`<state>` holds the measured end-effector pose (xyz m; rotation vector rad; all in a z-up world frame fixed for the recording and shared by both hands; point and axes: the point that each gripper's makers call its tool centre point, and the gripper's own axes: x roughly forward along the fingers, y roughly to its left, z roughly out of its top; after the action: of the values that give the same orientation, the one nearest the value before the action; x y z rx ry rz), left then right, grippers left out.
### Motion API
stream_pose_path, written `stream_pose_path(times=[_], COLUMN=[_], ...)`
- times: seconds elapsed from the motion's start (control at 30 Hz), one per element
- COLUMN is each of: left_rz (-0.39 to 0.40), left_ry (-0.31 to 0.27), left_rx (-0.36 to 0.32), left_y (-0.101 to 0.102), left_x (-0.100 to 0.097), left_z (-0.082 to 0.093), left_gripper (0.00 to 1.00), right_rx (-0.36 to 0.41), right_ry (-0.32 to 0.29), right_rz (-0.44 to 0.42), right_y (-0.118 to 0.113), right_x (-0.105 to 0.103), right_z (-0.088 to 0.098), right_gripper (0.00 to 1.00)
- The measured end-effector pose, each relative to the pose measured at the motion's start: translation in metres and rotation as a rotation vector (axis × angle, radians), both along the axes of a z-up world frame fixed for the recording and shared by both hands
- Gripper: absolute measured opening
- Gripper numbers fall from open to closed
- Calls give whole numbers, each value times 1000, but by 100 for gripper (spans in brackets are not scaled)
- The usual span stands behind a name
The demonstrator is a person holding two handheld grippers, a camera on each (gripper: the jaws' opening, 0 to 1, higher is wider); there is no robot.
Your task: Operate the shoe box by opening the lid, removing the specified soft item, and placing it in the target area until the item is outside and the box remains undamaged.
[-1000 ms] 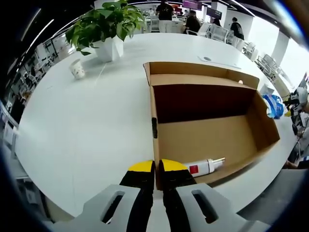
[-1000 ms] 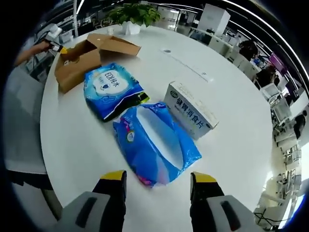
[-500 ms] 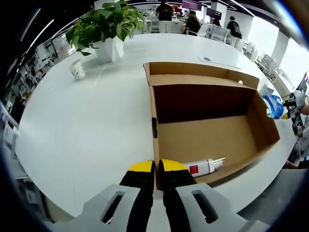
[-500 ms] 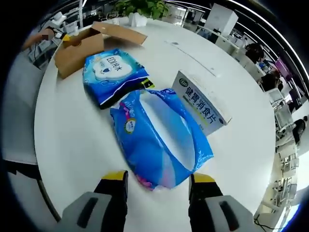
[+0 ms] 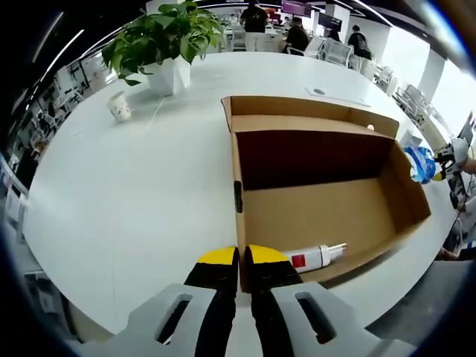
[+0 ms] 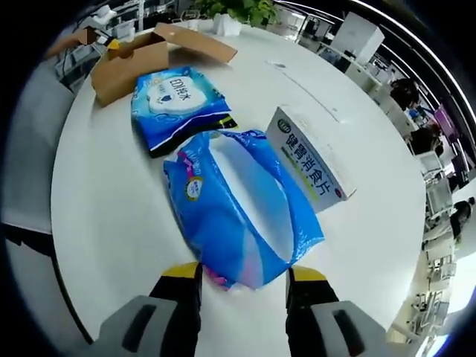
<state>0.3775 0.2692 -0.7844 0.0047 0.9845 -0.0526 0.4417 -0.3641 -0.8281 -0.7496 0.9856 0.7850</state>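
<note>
The open cardboard shoe box [image 5: 320, 201] lies on the white table, its lid flap folded back at the far side. My left gripper [image 5: 239, 262] is shut on the box's near wall by its corner. Inside, a white tube with a red label [image 5: 316, 256] rests against that wall. In the right gripper view a soft blue pack [image 6: 238, 212] lies on the table outside the box. Its near end sits between the fingers of my right gripper [image 6: 244, 277], which is open. The shoe box [image 6: 137, 56] appears far off at the top left, with the left gripper's yellow tip [image 6: 113, 46] on it.
A second blue pack [image 6: 178, 104] and a white carton with green print [image 6: 309, 163] lie beside the first pack. A potted plant [image 5: 167, 37] and a paper cup [image 5: 119, 106] stand beyond the box. The table's edge runs close under both grippers. People sit at far desks.
The right gripper has come closer over the blue pack, and its jaws have narrowed a little around the pack's near end. The left gripper and the box have not moved.
</note>
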Motion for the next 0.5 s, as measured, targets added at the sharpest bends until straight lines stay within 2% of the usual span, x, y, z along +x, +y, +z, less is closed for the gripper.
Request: stream_pose_path(times=[0.3, 0.5], left_rz=[1, 2], left_ry=[-1, 0], left_rx=[-6, -6], left_y=[-1, -1], left_x=[-1, -1], left_z=[1, 1], left_gripper=[2, 2], right_rx=[10, 1], right_ry=[12, 10], right_rz=[-5, 30], right_y=[2, 4], right_x=[-4, -9], right_z=[2, 20], right_gripper=[44, 46])
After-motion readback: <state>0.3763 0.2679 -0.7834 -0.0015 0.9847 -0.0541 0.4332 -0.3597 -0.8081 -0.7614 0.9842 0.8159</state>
